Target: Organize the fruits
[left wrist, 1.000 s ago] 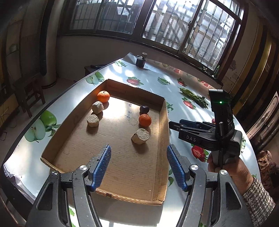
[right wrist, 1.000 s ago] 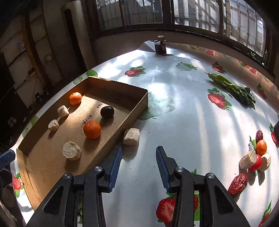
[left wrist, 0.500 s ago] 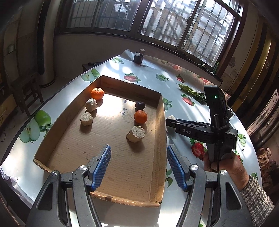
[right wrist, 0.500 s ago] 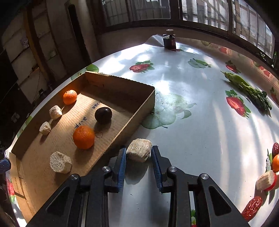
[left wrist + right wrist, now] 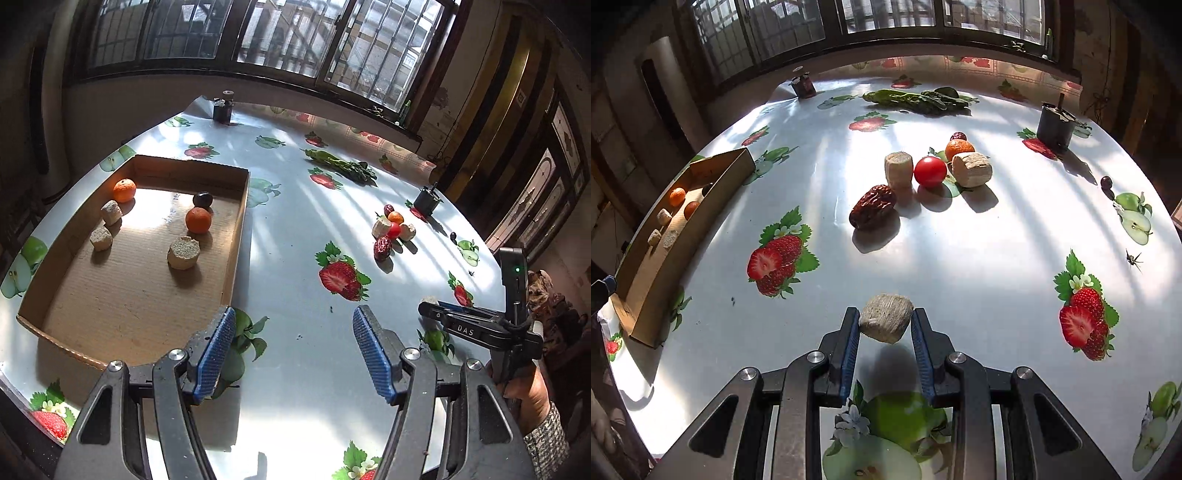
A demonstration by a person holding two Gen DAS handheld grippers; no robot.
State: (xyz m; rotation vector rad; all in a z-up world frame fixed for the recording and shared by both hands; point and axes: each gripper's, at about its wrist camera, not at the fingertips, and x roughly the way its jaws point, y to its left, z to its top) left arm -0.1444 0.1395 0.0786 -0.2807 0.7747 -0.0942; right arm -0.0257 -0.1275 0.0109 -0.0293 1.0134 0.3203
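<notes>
Left wrist view: left gripper (image 5: 291, 354) spread wide, empty, beside cardboard tray (image 5: 236, 236); "DAS" printed on right gripper (image 5: 430, 308). Right wrist view: right gripper (image 5: 885, 325) clamped on beige cylindrical chunk (image 5: 885, 322), lifted, long axis crosswise, near table's (image 5: 960, 258) front edge.

**Fruit-print table, loaded**

A round table under a glossy white fruit-print cloth (image 5: 979, 236) carries a shallow brown cardboard tray (image 5: 236, 236), left of the left fingers. Ahead of the right fingers lie a wrinkled red date (image 5: 872, 206), a red tomato (image 5: 930, 171), two pale cylindrical chunks, leafy greens (image 5: 916, 99) and a dark pot (image 5: 1054, 127).
</notes>
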